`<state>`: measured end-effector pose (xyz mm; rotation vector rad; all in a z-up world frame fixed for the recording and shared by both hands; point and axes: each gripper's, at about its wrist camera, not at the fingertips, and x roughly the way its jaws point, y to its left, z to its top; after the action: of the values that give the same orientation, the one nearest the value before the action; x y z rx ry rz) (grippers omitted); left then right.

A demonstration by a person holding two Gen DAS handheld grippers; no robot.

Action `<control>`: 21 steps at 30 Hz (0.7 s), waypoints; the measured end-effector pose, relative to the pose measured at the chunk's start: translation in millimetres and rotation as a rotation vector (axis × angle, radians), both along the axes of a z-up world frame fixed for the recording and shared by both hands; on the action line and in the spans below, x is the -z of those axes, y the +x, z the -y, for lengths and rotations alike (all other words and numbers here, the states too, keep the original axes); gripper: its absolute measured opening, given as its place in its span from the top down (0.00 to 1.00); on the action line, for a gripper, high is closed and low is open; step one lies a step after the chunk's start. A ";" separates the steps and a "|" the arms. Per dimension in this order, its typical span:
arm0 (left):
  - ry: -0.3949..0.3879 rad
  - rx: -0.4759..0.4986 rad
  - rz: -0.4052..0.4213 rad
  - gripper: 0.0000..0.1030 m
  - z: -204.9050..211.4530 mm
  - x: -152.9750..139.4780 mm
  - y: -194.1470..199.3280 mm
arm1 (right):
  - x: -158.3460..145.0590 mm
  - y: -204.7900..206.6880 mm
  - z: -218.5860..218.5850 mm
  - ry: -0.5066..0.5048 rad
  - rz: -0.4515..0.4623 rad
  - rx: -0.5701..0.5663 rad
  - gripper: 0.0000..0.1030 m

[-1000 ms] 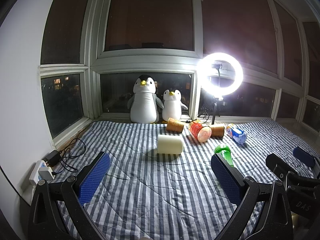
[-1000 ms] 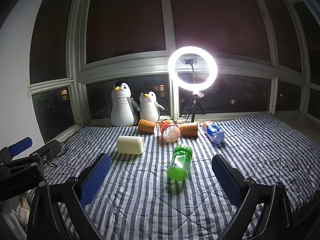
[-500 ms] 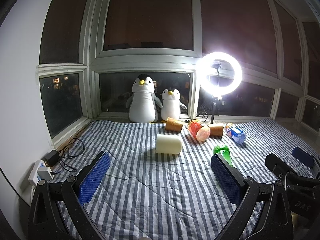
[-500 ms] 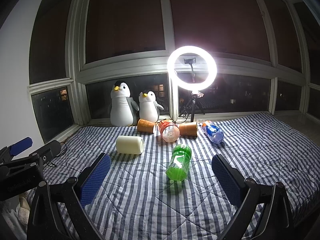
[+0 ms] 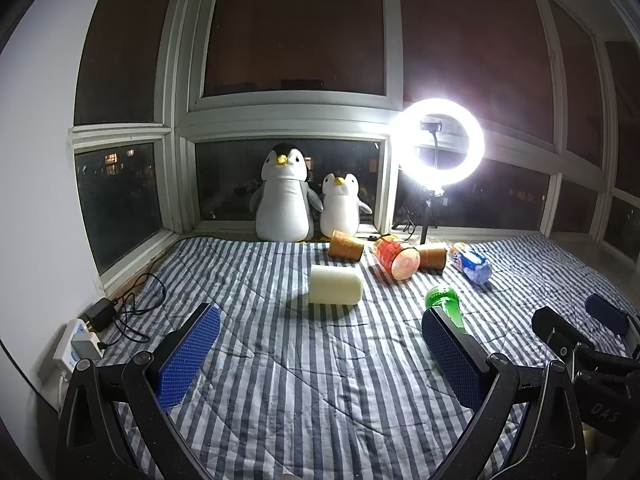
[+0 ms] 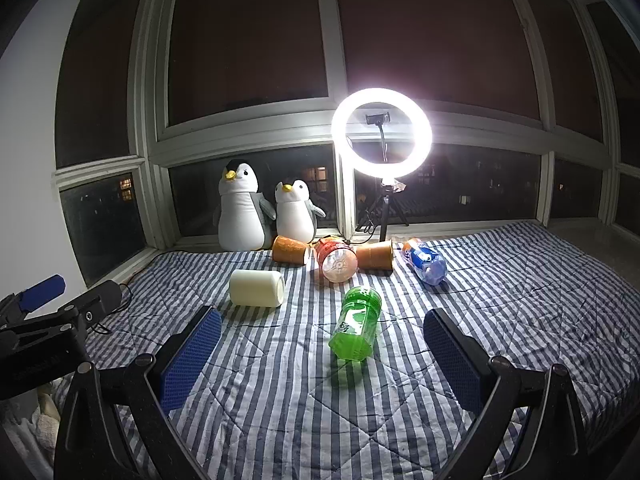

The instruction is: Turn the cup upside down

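A cream cup (image 5: pixel 336 285) lies on its side on the striped blanket (image 5: pixel 320 380), ahead of my left gripper (image 5: pixel 320 356). It also shows in the right wrist view (image 6: pixel 257 288), left of centre. My left gripper is open and empty, well short of the cup. My right gripper (image 6: pixel 320 356) is open and empty, with a green bottle (image 6: pixel 356 328) lying between and beyond its fingers. Two orange paper cups (image 6: pixel 290 249) (image 6: pixel 375 255) lie on their sides near the window.
A red bottle (image 6: pixel 335 261) and a blue bottle (image 6: pixel 425 261) lie at the back. Two plush penguins (image 6: pixel 240 212) and a lit ring light (image 6: pixel 382 132) stand by the window. A power strip with cables (image 5: pixel 80 344) lies at the left edge.
Both views have shifted only slightly. The objects on the blanket have not moved and both grippers stay open.
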<state>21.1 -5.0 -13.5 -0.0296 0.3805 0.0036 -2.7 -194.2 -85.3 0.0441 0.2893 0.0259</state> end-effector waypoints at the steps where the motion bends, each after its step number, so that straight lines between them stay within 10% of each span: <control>1: 0.000 -0.001 -0.003 0.01 0.9 0.2 1.8 | 0.1 0.3 0.0 -0.001 0.000 0.000 0.03; 21: -0.024 0.074 -0.166 0.01 40.9 8.4 108.9 | 8.3 33.5 40.4 0.045 -0.056 0.049 0.03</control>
<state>129.9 -46.0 -21.9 -0.0387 0.5479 -0.0717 30.8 -234.5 -93.5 0.0967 0.3439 -0.0171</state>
